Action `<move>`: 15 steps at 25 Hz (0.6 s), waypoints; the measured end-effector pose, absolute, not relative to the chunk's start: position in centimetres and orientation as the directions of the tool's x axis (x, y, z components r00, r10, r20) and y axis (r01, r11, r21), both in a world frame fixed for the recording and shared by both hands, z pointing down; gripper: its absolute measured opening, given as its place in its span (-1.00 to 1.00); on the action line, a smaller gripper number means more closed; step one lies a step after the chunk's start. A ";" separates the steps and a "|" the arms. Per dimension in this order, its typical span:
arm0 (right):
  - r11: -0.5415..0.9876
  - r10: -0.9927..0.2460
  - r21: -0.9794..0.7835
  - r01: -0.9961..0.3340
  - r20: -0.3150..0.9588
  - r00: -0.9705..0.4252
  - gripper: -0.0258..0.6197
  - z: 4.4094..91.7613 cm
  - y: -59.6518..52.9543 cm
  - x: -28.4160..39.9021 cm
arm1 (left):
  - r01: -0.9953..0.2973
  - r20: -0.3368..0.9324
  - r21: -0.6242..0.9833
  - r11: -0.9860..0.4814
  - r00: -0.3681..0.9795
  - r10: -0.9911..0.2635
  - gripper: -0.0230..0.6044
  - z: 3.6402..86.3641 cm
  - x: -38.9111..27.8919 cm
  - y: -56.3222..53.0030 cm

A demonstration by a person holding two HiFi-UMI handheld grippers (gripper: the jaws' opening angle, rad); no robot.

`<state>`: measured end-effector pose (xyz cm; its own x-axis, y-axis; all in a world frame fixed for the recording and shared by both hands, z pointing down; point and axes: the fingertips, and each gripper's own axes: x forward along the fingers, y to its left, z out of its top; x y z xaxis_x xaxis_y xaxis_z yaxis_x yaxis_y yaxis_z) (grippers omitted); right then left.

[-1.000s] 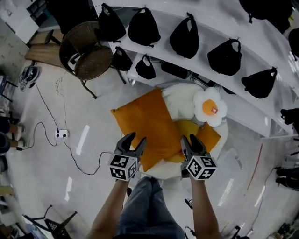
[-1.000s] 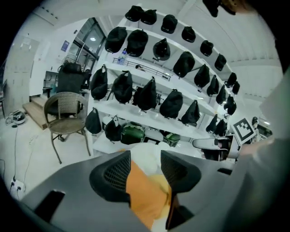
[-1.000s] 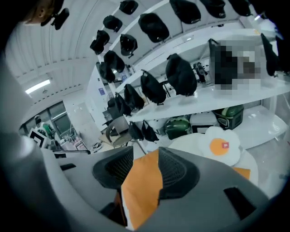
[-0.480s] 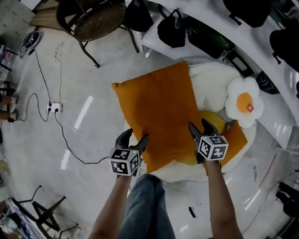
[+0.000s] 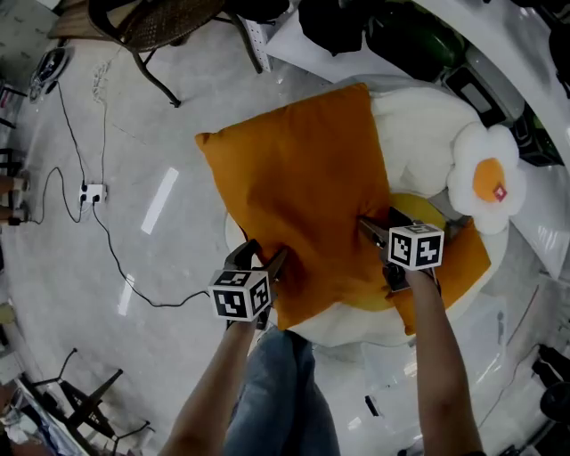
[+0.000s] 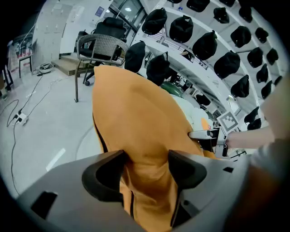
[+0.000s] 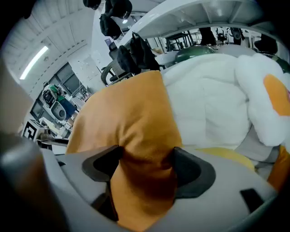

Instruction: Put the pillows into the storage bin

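On the floor beside the white shelves (image 5: 499,53) we log one heap of soft things. Count so far: two orange pieces, one white cushion, one small plush

- top orange pillow (image 5: 303,196): one, lying flat and slantwise across the heap, its far corner overhanging the bare floor (image 5: 178,142)
- white cushion (image 5: 419,134): one, large and round, under the pillow, with one yellow patch (image 5: 420,205) near its middle
- second orange pillow (image 5: 461,267): only an edge shows, beneath our right arm
- egg plush (image 5: 485,178): one, white with an orange centre, resting on the cushion's far side
- any bin is hidden under the heap; we cannot make out a rim

Two grippers, both at the top pillow's near edge, well apart from each other. Left gripper (image 5: 263,258): its two jaws have just been opening and stand spread wide, with a bunched fold of orange fabric between them. Right gripper (image 5: 381,221): likewise just opened, jaws spread, a pillow corner bulging between them

Around us: one wicker chair (image 5: 160,22), one power strip (image 5: 92,191) with one cable (image 5: 116,258) trailing over the floor
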<state>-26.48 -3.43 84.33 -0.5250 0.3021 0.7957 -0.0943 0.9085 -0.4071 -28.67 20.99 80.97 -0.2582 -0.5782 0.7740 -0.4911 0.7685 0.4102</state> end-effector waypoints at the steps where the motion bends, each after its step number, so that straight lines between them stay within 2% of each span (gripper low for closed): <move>1: 0.908 0.302 -0.407 -0.098 0.799 -0.520 0.22 84.6 -3.2 -26.5 | -0.494 0.779 0.411 0.766 -0.246 -0.577 0.07 81.2 -28.8 20.8; 3: 0.912 0.292 -0.397 -0.103 0.805 -0.516 0.02 84.5 -2.9 -26.6 | -0.510 0.783 0.413 0.754 -0.223 -0.580 -0.03 81.2 -29.0 20.5; 6: 0.930 0.267 -0.359 -0.080 0.809 -0.524 -0.41 83.0 -2.4 -26.6 | -0.540 0.773 0.415 0.732 -0.215 -0.597 -0.39 79.5 -29.0 20.4; 9: 0.951 0.224 -0.304 -0.053 0.798 -0.559 -0.72 80.0 -1.9 -26.6 | -0.535 0.762 0.426 0.729 -0.223 -0.609 -0.59 77.1 -28.8 20.2; 12: 0.953 0.159 -0.285 -0.102 0.758 -0.632 -0.82 75.6 -1.8 -26.4 | -0.502 0.739 0.454 0.736 -0.249 -0.626 -0.66 73.3 -29.2 20.1; 15: 0.937 0.083 -0.293 -0.191 0.716 -0.693 -0.84 70.3 -2.5 -25.3 | -0.520 0.698 0.463 0.718 -0.284 -0.657 -0.67 68.0 -30.0 19.3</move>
